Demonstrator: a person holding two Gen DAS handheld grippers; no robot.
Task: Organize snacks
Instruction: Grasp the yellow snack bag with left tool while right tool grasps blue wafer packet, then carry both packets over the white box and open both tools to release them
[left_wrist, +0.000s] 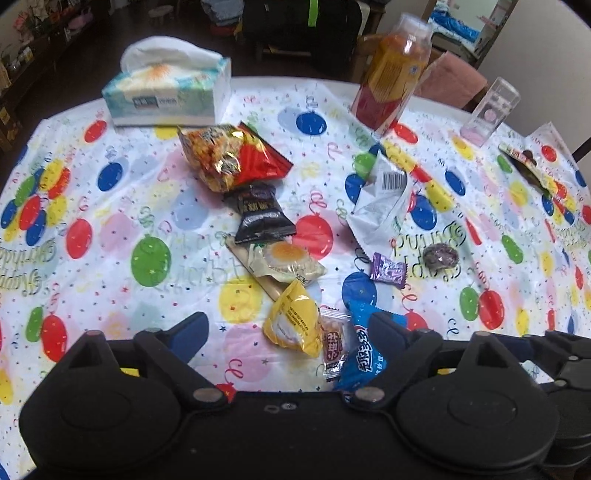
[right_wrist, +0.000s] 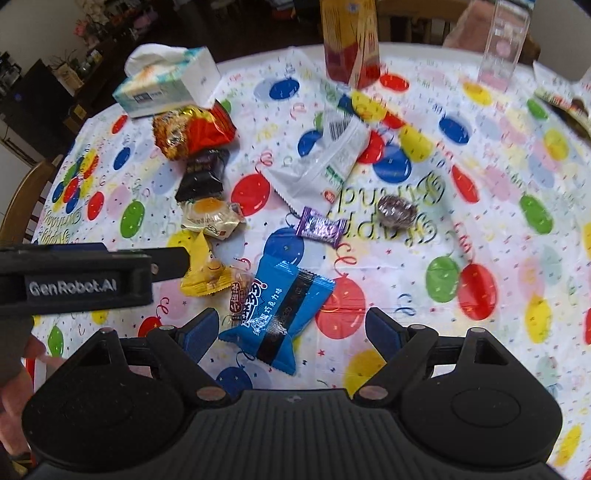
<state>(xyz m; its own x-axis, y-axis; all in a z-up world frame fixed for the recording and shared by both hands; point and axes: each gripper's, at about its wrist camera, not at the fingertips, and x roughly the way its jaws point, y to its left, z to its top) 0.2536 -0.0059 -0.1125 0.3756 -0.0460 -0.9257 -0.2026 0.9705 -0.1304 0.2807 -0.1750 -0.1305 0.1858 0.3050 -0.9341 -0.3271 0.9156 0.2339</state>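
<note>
Snacks lie in a loose row on a balloon-print tablecloth (left_wrist: 110, 229). My left gripper (left_wrist: 288, 330) is open just above the near end of the row, with a yellow packet (left_wrist: 293, 321), a small clear-wrapped candy (left_wrist: 334, 343) and a blue packet (left_wrist: 364, 356) between its fingers. My right gripper (right_wrist: 291, 328) is open too, over that blue packet (right_wrist: 280, 314). Further back lie an egg-yolk pastry (left_wrist: 286, 260), a black packet (left_wrist: 262, 214) and a red-gold bag (left_wrist: 232, 158). To the right are a white packet (right_wrist: 321, 166), a purple candy (right_wrist: 321, 227) and a foil ball (right_wrist: 397, 210).
A tissue box (left_wrist: 166, 92) stands at the back left, with an orange-red carton (left_wrist: 391, 77) and a clear box (left_wrist: 491, 110) at the back right. Another package (left_wrist: 528, 162) lies far right. One of the left gripper's fingers (right_wrist: 168, 262) reaches in from the left. A wooden chair (right_wrist: 22, 199) is beyond the table's left edge.
</note>
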